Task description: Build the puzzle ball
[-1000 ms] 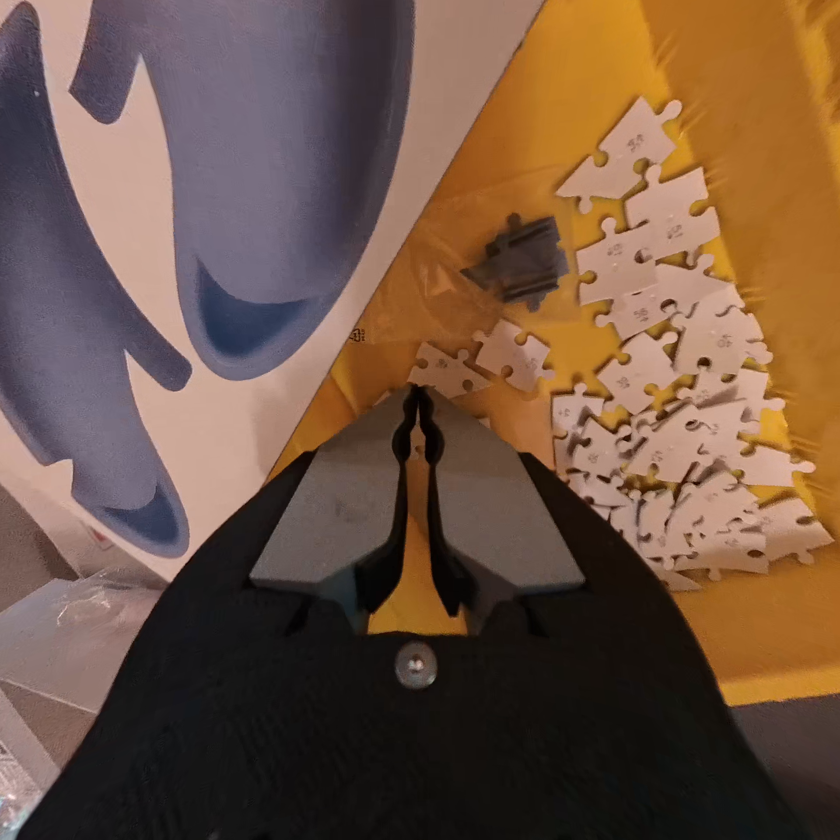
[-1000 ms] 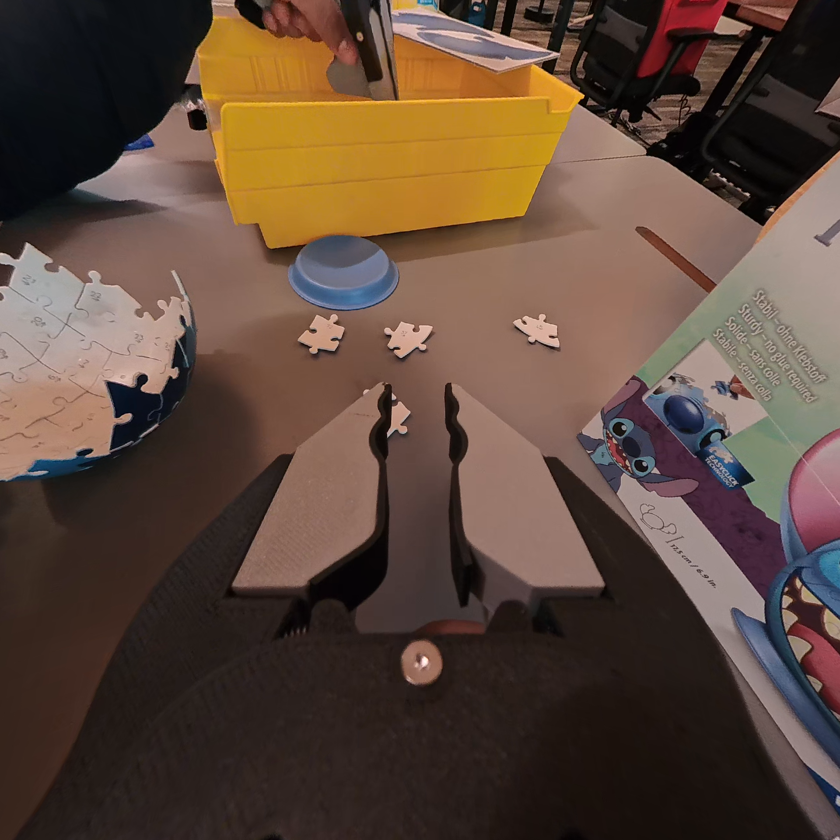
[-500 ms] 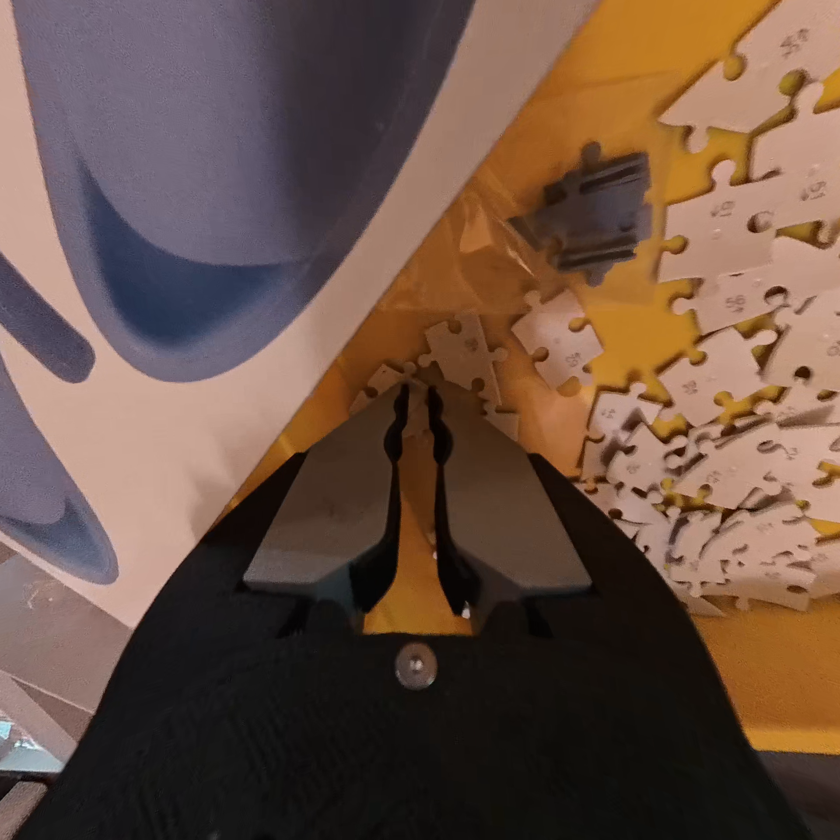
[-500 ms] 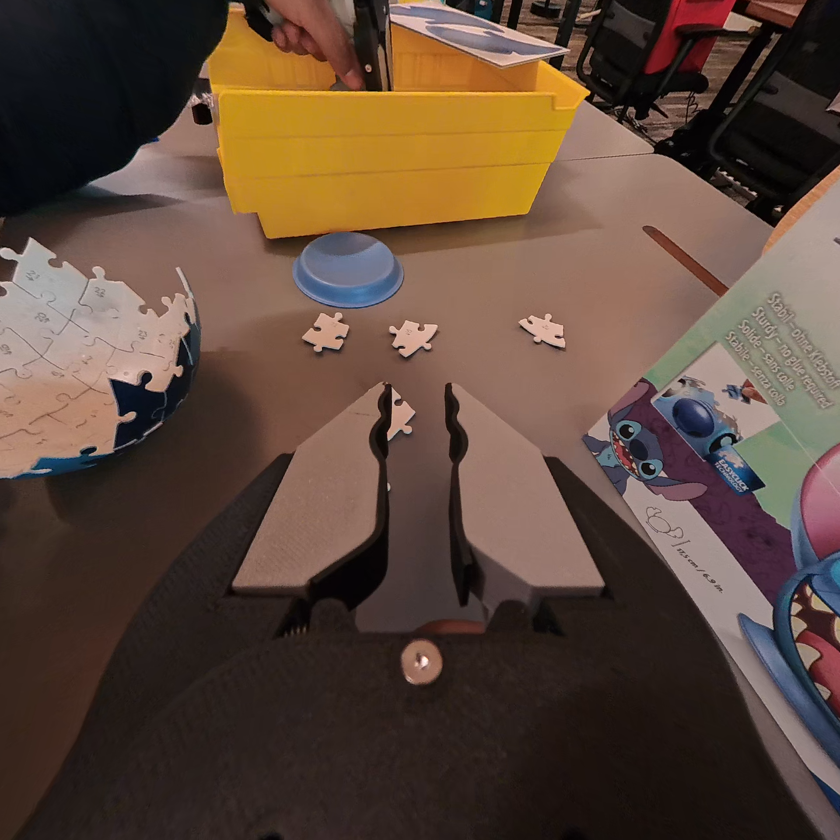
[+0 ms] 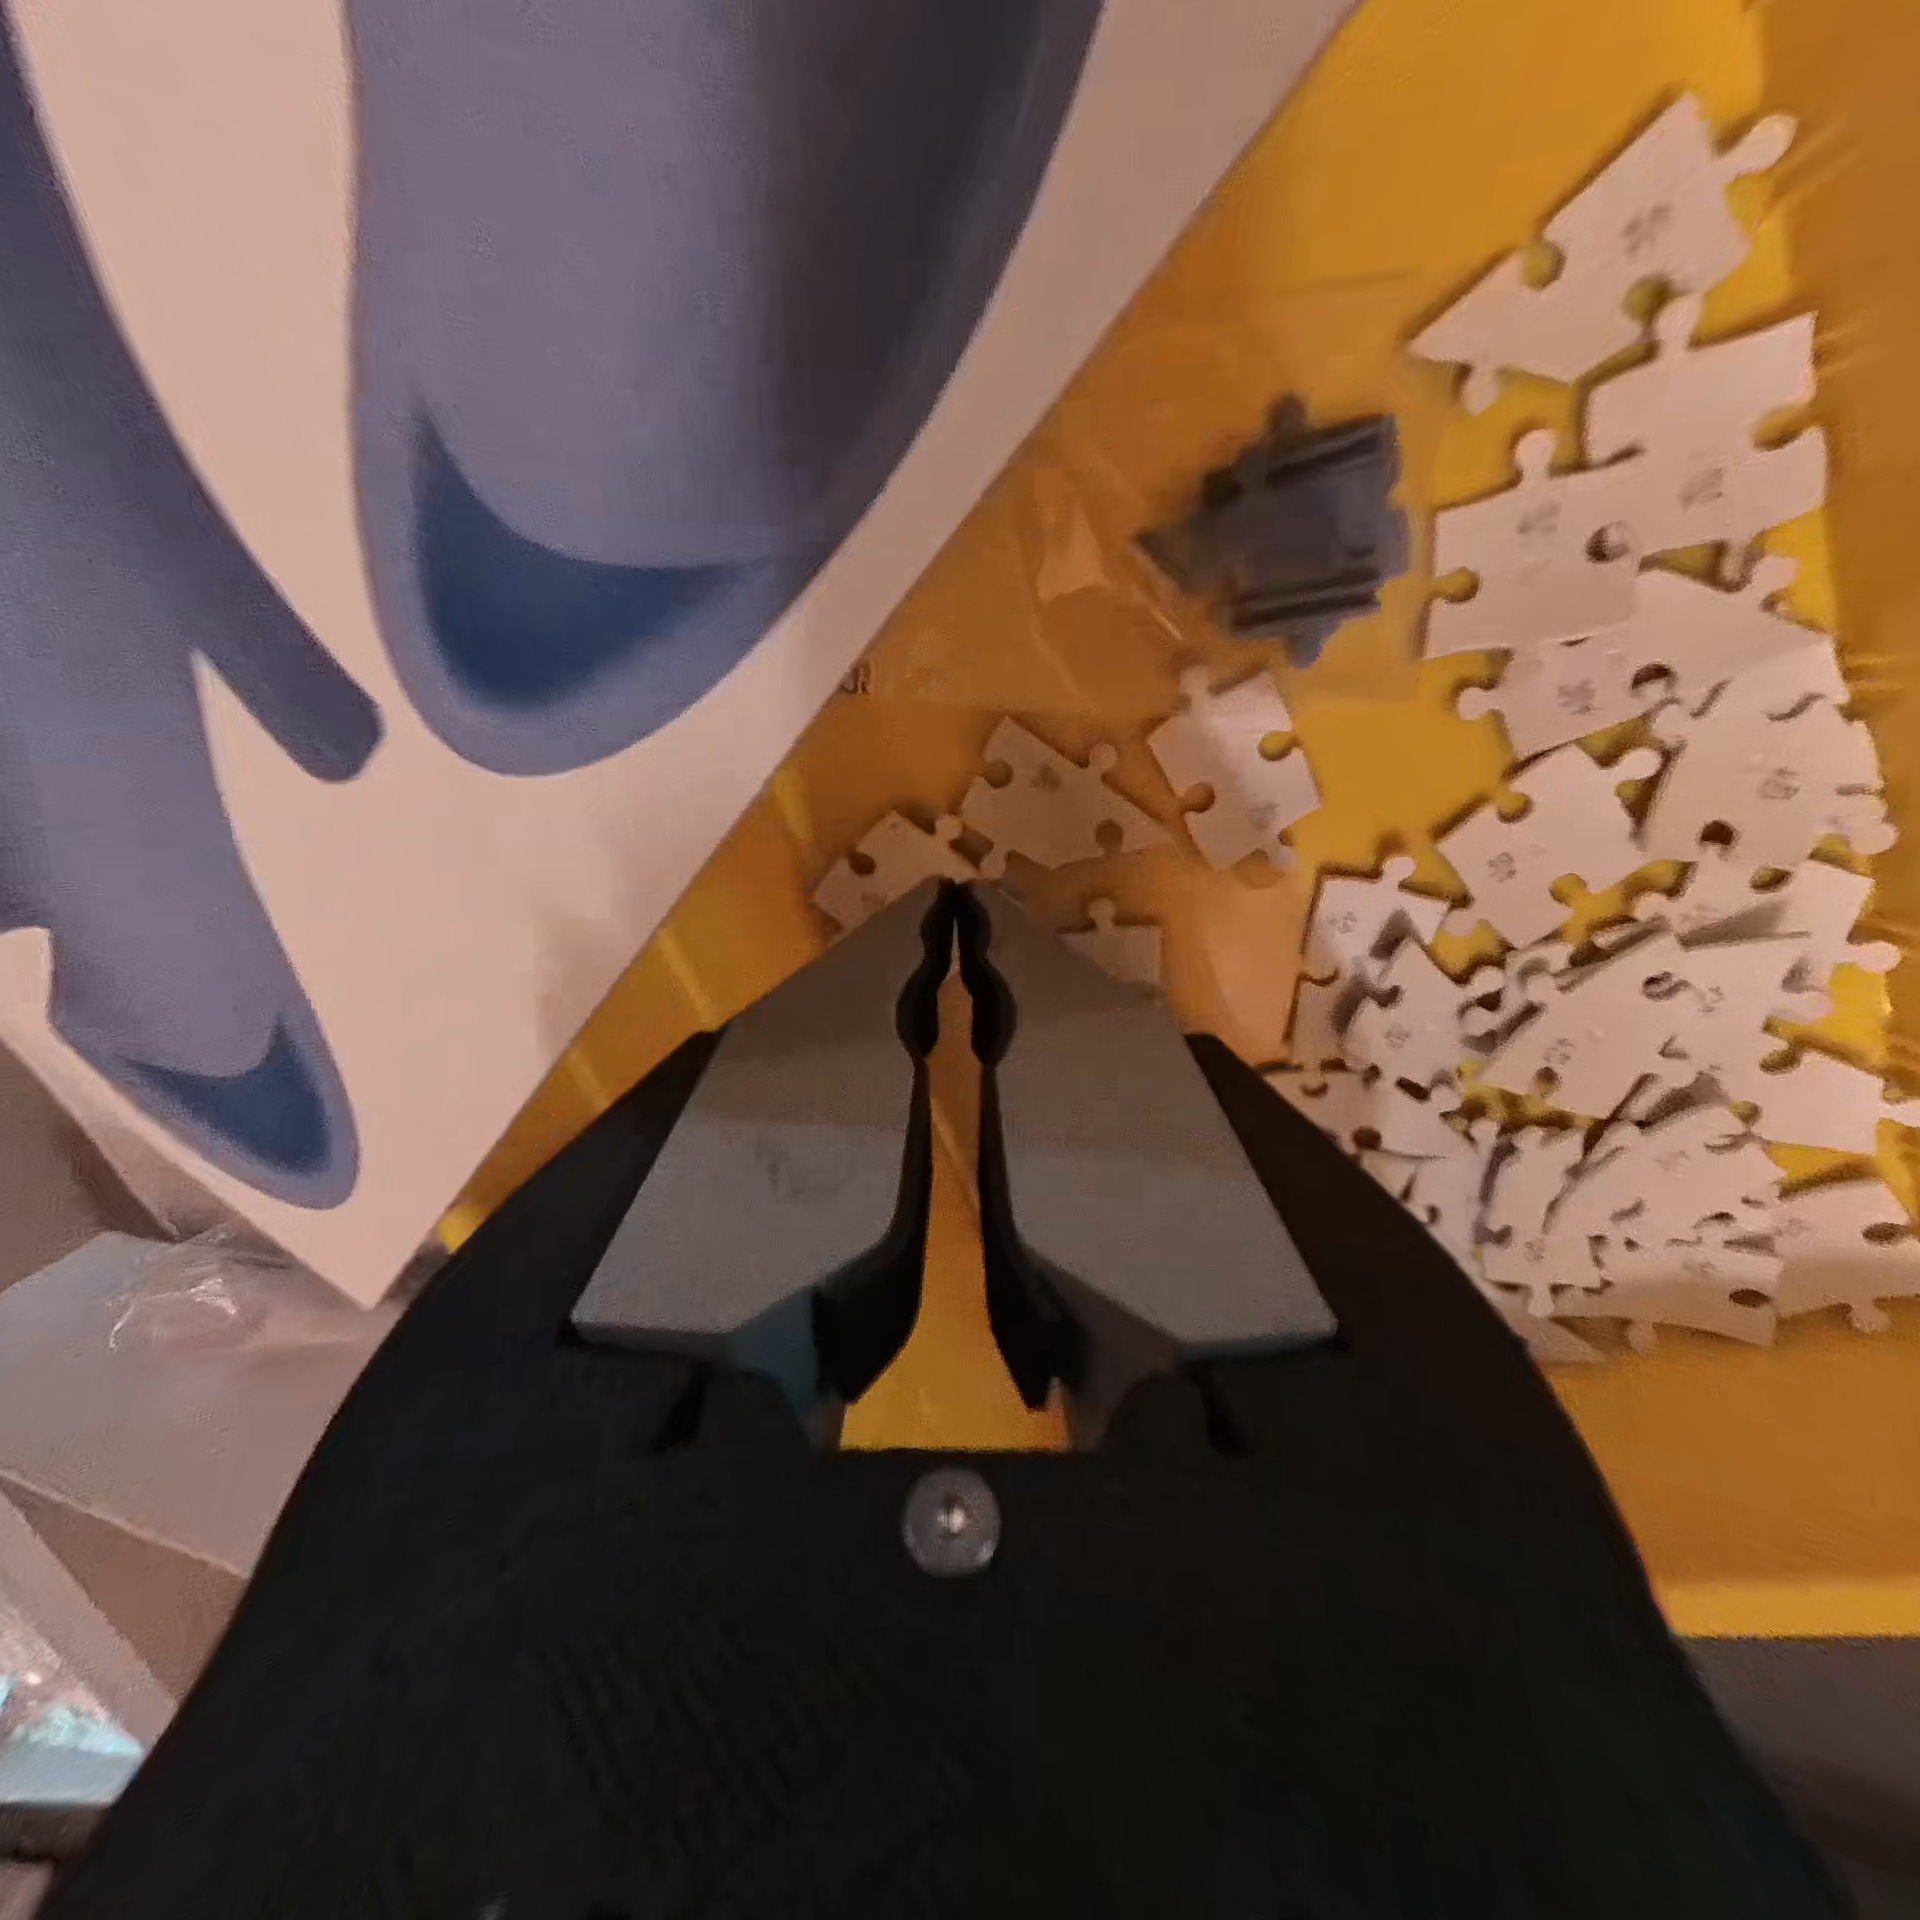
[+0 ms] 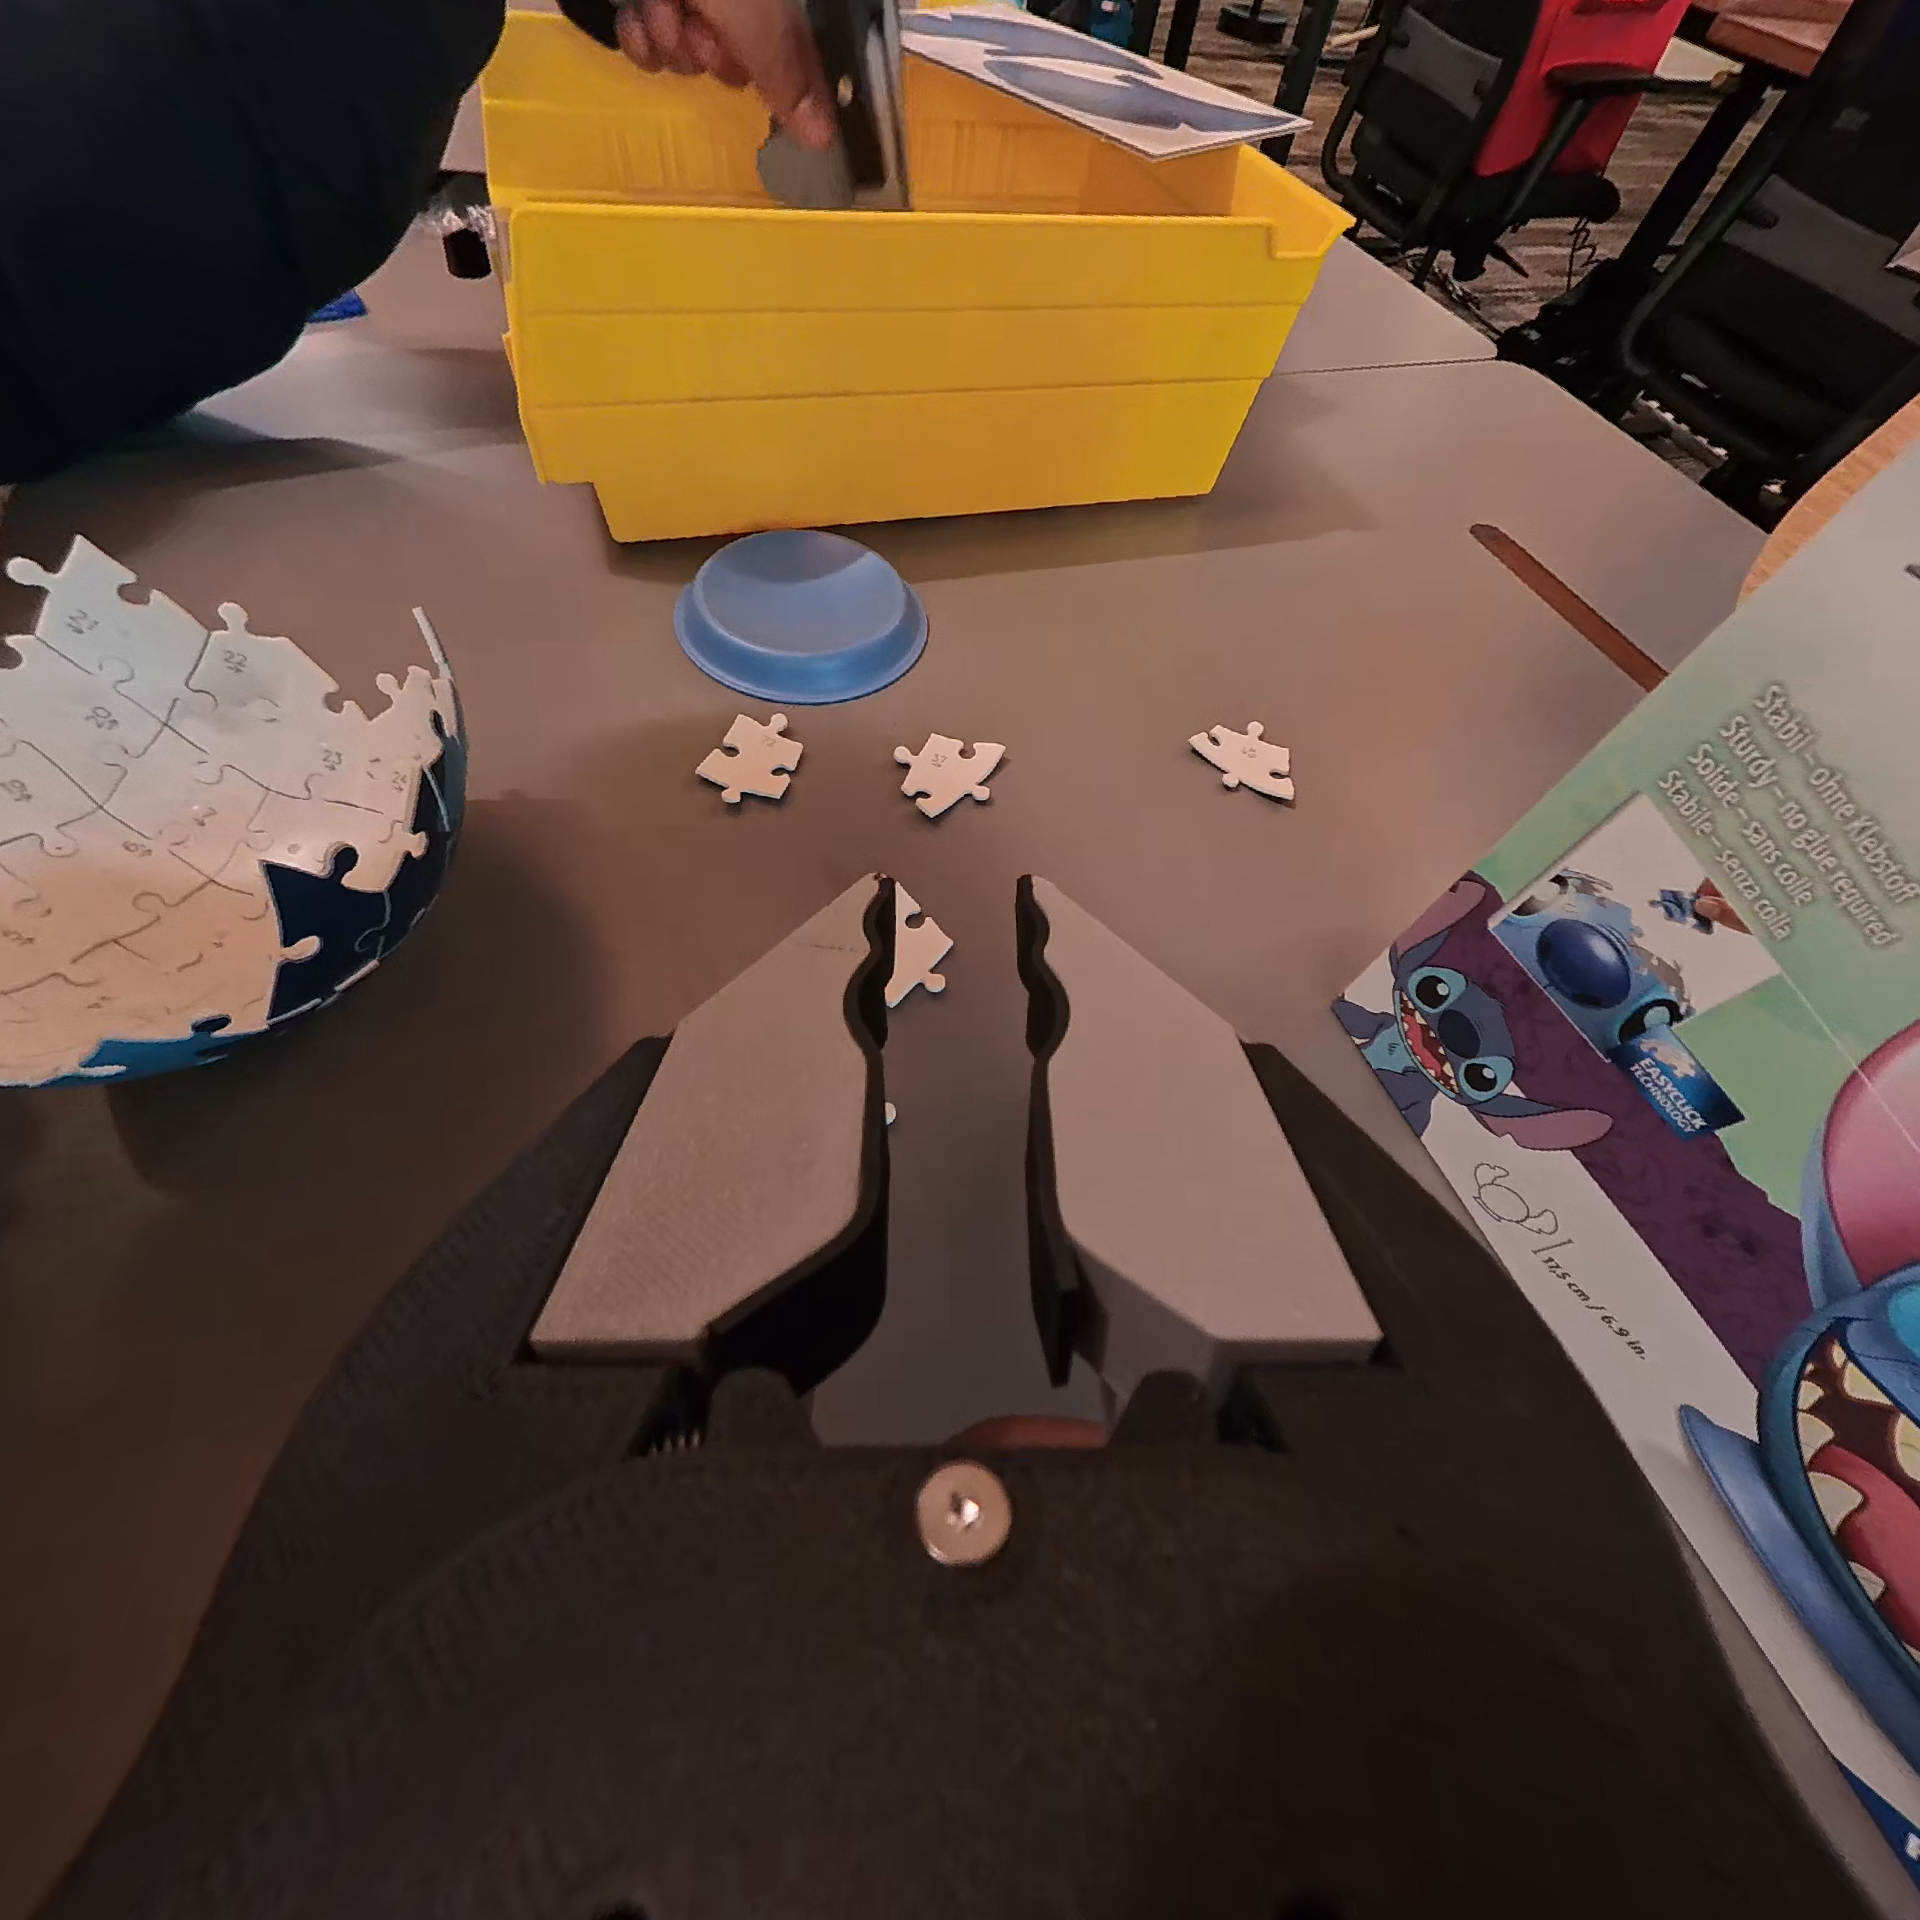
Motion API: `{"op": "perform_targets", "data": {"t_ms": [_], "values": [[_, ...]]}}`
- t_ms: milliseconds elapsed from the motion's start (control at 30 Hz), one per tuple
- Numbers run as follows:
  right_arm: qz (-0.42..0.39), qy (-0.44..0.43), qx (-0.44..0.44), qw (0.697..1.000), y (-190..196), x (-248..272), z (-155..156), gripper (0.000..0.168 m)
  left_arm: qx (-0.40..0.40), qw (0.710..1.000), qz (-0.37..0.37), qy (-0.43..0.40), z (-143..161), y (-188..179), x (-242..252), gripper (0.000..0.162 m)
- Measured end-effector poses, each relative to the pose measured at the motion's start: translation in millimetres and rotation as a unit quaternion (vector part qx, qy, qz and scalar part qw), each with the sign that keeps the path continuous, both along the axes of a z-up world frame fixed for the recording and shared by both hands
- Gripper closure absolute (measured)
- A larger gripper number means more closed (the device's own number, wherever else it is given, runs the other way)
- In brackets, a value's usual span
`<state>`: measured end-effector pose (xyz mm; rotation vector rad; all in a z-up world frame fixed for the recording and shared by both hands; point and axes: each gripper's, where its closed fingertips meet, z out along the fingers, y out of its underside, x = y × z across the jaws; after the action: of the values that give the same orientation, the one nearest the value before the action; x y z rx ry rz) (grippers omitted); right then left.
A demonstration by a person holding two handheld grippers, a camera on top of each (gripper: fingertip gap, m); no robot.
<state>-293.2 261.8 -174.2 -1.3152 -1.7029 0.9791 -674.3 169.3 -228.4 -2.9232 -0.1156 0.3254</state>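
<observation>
Inside the yellow bin [image 5: 1621, 1455], the left hand-held gripper [image 5: 954, 902] is clenched, tips touching a white puzzle piece [image 5: 894, 862] lying just ahead; whether it grips it is unclear. The right hand-held gripper [image 6: 951, 894], released, hovers over the tabletop [image 6: 1351, 582], the half-built puzzle ball [image 6: 208, 831] to its left.

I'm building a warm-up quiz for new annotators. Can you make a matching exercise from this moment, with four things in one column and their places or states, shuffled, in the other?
Things:
1. half-built white and blue puzzle ball
2. round blue plastic stand
3. heap of white puzzle pieces
4. right gripper

Places or states:
A. inside the yellow plastic bin
B. fingers apart, above the grey table
C. on the table just in front of the bin
D. on the table at the view's left edge

Pairs: 1-D, 2-C, 3-A, 4-B
</observation>
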Motion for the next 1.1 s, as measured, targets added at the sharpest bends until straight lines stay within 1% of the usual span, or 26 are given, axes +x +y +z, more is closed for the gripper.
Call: {"op": "perform_targets", "data": {"t_ms": [33, 100, 133, 200, 233, 300, 333, 433, 567, 633, 833, 967, 1100], "values": [[0.0, 0.001, 0.0, 1.0, -0.2, -0.1, 0.5, 0.148, -0.026, 1.0, 0.003, 0.004, -8.0, -6.5, -1.8, 0.162], [0.001, 0.003, -0.001, 1.0, -0.6, 0.0, 1.4, 0.148, -0.05, 0.999, 0.018, 0.014, -18.8, -10.3, -8.9, 0.162], [0.001, 0.003, 0.0, 1.0, -0.8, 0.3, 1.5, 0.149, -0.03, 0.999, 0.023, 0.013, -17.6, -3.1, -10.3, 0.162], [0.003, 0.003, 0.001, 1.0, -1.3, 0.6, 1.6, 0.15, -0.02, 1.0, 0.024, 0.003, -18.1, 1.2, -9.2, 0.162], [0.004, 0.003, 0.001, 1.0, -1.6, 0.6, 1.7, 0.15, -0.012, 1.0, 0.012, -0.01, -18.0, 4.0, -4.1, 0.162], [0.005, 0.003, 0.0, 1.0, -2.0, 0.4, 1.4, 0.15, 0.017, 0.996, -0.024, -0.083, -16.3, 14.5, 23.5, 0.162], [0.005, 0.002, 0.0, 1.0, -1.9, 0.2, 1.0, 0.15, 0.027, 0.995, -0.032, -0.088, -13.4, 18.6, 28.0, 0.162], [0.005, 0.0, 0.002, 1.0, -1.7, 0.6, 0.5, 0.15, 0.035, 0.998, -0.019, -0.051, -6.4, 20.5, 16.2, 0.162], [0.004, 0.004, 0.001, 1.0, -1.4, 0.9, 2.6, 0.15, 0.056, 0.997, -0.012, -0.043, 5.1, 20.5, 11.7, 0.162], [0.004, 0.003, 0.0, 1.0, -1.4, 0.7, 2.1, 0.15, 0.055, 0.998, -0.011, -0.034, 8.2, 18.4, 10.6, 0.162], [0.002, 0.0, 0.0, 1.0, -0.3, 0.5, 0.3, 0.15, 0.014, 0.999, -0.015, -0.026, -3.2, 9.0, 12.5, 0.162], [0.001, 0.004, -0.003, 1.0, 0.7, 0.8, 1.8, 0.15, 0.013, 0.999, -0.027, -0.033, -6.0, 10.2, 21.7, 0.162], [0.002, 0.004, -0.006, 1.0, 0.4, 0.5, 1.4, 0.15, 0.026, 0.993, -0.077, -0.085, -8.6, 17.7, 56.6, 0.162]]}}
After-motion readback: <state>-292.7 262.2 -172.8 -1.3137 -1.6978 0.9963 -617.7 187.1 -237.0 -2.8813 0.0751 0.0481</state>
